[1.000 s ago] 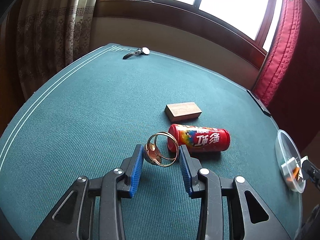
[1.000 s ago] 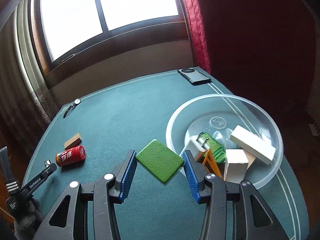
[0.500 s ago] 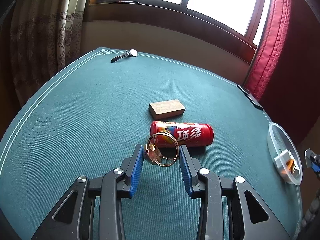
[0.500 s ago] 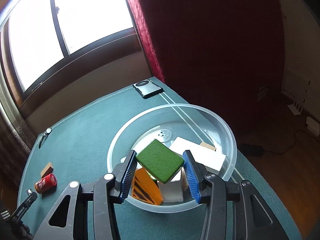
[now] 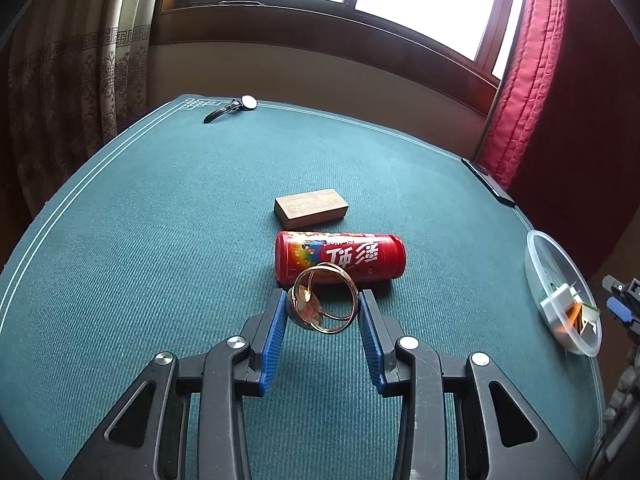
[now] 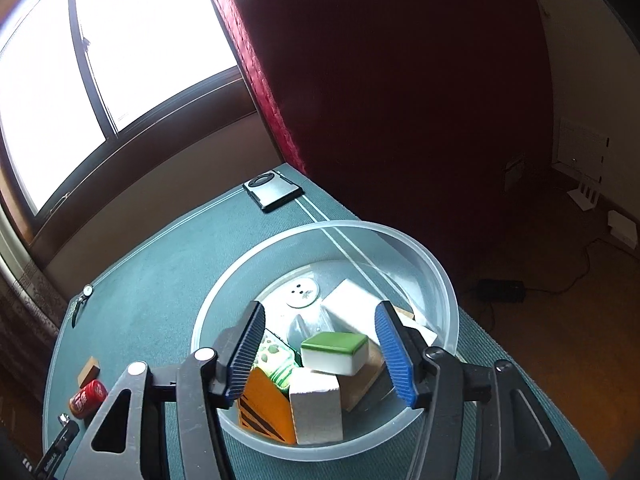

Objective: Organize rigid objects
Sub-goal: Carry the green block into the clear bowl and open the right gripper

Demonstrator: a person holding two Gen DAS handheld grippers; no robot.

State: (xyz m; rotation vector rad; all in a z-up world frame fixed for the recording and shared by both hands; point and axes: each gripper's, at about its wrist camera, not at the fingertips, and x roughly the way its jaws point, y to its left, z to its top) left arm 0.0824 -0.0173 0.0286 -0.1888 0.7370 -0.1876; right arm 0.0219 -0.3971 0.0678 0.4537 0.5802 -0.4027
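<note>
While the left wrist view only catches the clear round plastic bowl point(image 5: 560, 292) edge-on at the far right of the green felt bench point(image 5: 160, 240), the right wrist view looks straight down into it, so that's where you actually see the contents. Nearest in there: an orange wedge with black stripes point(image 6: 264, 408) and a white block point(image 6: 316, 408), with the green-topped white tile point(image 6: 335, 351) lying on the pile between the pads of the right tongs point(image 6: 320, 354). Those tongs are opening, roughly half wide, and neither pad touches the tile. They point down into the bowl from above its near rim.

Only the left view shows the left tongs point(image 5: 323, 314) up close. They're nearly closed, pinching a set of thin gold wire rings point(image 5: 326, 304) held clear above the felt, angled downward. Just behind that lies a red cylindrical can on its side point(image 5: 340, 258), then a small brown wooden block point(image 5: 311, 207), and way back at the bench edge a wristwatch with a dark strap point(image 5: 234, 107).
</note>
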